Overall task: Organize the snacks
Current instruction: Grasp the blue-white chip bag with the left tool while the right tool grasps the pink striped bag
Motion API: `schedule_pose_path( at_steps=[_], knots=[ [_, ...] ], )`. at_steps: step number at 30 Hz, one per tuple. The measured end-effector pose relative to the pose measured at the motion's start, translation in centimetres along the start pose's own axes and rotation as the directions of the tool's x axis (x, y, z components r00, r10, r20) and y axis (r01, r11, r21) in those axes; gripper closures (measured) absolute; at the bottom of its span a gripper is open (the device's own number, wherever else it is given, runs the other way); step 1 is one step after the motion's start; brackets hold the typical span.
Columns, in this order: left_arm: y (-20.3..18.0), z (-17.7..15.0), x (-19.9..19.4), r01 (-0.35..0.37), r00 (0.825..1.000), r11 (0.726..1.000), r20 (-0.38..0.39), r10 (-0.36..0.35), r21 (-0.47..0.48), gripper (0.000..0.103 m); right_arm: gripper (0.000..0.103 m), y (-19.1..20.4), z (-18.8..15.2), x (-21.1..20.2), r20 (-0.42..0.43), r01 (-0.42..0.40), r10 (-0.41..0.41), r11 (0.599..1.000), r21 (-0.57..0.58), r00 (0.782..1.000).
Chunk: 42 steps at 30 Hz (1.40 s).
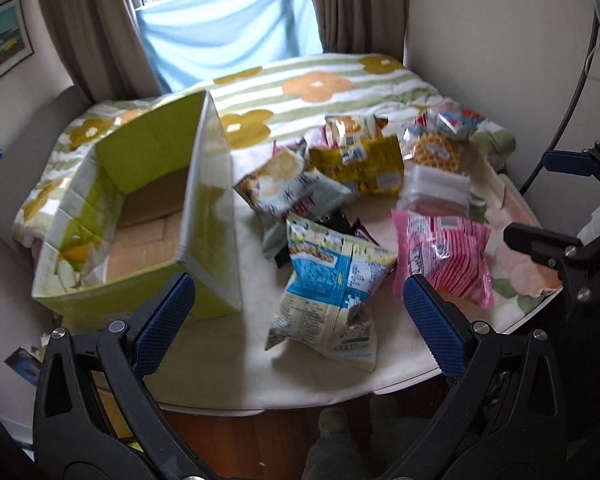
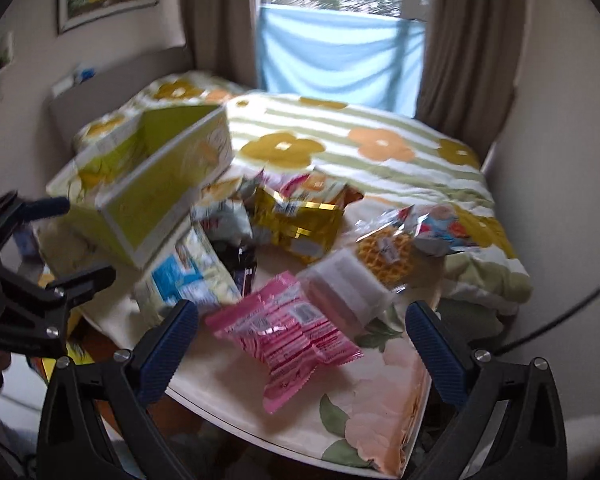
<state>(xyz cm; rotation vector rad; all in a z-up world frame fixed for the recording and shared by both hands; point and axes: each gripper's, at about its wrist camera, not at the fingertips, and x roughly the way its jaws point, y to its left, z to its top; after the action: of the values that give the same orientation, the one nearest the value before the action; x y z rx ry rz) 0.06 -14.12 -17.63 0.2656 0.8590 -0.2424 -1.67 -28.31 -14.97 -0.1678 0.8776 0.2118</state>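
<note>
A pile of snack bags lies on a cloth-covered table (image 1: 220, 360). Nearest my left gripper (image 1: 300, 320) is a blue-and-cream bag (image 1: 332, 280); the gripper hangs open above the table's front edge with nothing between its fingers. A pink striped bag (image 1: 452, 256) (image 2: 292, 332) lies just ahead of my right gripper (image 2: 300, 344), which is open and empty too. Behind are a gold bag (image 1: 364, 164) (image 2: 300, 220), a waffle pack (image 1: 436, 152) (image 2: 384, 256) and a clear pack of white and pink pieces (image 2: 344, 284). A green cardboard box (image 1: 148, 216) (image 2: 156, 200) stands open at the left.
A bed with a flowered, green-striped quilt (image 2: 340, 148) lies right behind the table, below a window with a blue cloth (image 1: 228, 28) and brown curtains. A wall rises at the right. The right gripper's fingers (image 1: 540, 248) show at the right edge of the left wrist view.
</note>
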Motion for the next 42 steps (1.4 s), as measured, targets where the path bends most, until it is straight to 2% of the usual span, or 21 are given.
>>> schedule_pose_path(
  at_steps=[6,10,16,23,24,27,28,29,33,34,35,39,42],
  knots=[
    [-1.1,-1.6,4.0,-0.013,0.998,1.0,-0.06,0.014,0.01,0.0,0.0,-0.8,-2.0,4.9,-0.106,-0.151,0.142,0.985,-0.079,0.984],
    [-1.9,-2.3,6.3,-0.022,0.997,0.999,-0.077,0.025,0.043,0.0,0.0,-0.5,-2.1,7.6,-0.14,-0.164,0.142,0.973,-0.163,0.98],
    [-2.2,-2.8,8.8,-0.004,0.995,0.998,-0.095,0.01,0.06,0.0,0.0,0.0,-2.2,10.1,-0.17,-0.229,0.187,0.934,-0.275,0.968],
    [-2.2,-2.7,10.7,-0.011,0.994,0.999,-0.107,0.016,0.05,0.001,0.001,0.0,-2.0,12.3,-0.192,-0.296,0.246,0.904,-0.309,0.95],
    [-2.2,-2.7,10.9,-0.008,0.994,0.999,-0.111,0.013,0.051,0.001,0.003,0.1,-2.1,12.4,-0.195,-0.304,0.252,0.9,-0.314,0.948],
    [-2.2,-2.8,11.4,0.012,0.992,0.998,-0.126,-0.004,0.062,0.011,0.009,0.3,-2.4,13.2,-0.213,-0.311,0.252,0.894,-0.323,0.944],
    [-2.3,-2.8,11.5,0.018,0.991,0.998,-0.132,-0.009,0.066,0.02,0.01,0.4,-2.5,13.4,-0.216,-0.305,0.243,0.893,-0.331,0.946],
    [-2.4,-2.8,11.7,0.023,0.99,0.997,-0.139,-0.013,0.071,0.024,0.01,0.4,-2.6,13.6,-0.221,-0.303,0.239,0.893,-0.333,0.946],
    [-2.9,-2.7,11.8,0.031,0.99,0.995,-0.138,-0.018,0.093,0.034,0.011,0.1,-2.7,13.8,-0.219,-0.31,0.25,0.898,-0.313,0.943],
    [-3.0,-2.7,11.8,0.029,0.99,0.995,-0.137,-0.016,0.098,0.045,0.011,0.1,-2.8,14.0,-0.22,-0.311,0.251,0.898,-0.31,0.943],
    [-3.0,-2.7,11.8,0.029,0.99,0.994,-0.137,-0.014,0.104,0.048,0.011,0.0,-2.8,14.0,-0.223,-0.313,0.252,0.899,-0.306,0.942],
    [-2.6,-2.7,11.4,0.041,0.988,0.994,-0.151,-0.026,0.099,0.05,0.012,-0.2,-2.8,14.2,-0.229,-0.319,0.258,0.901,-0.293,0.939],
    [-2.6,-2.6,11.2,0.04,0.987,0.994,-0.156,-0.024,0.097,0.051,0.017,-0.5,-2.9,13.8,-0.234,-0.328,0.269,0.903,-0.276,0.935]
  ],
)
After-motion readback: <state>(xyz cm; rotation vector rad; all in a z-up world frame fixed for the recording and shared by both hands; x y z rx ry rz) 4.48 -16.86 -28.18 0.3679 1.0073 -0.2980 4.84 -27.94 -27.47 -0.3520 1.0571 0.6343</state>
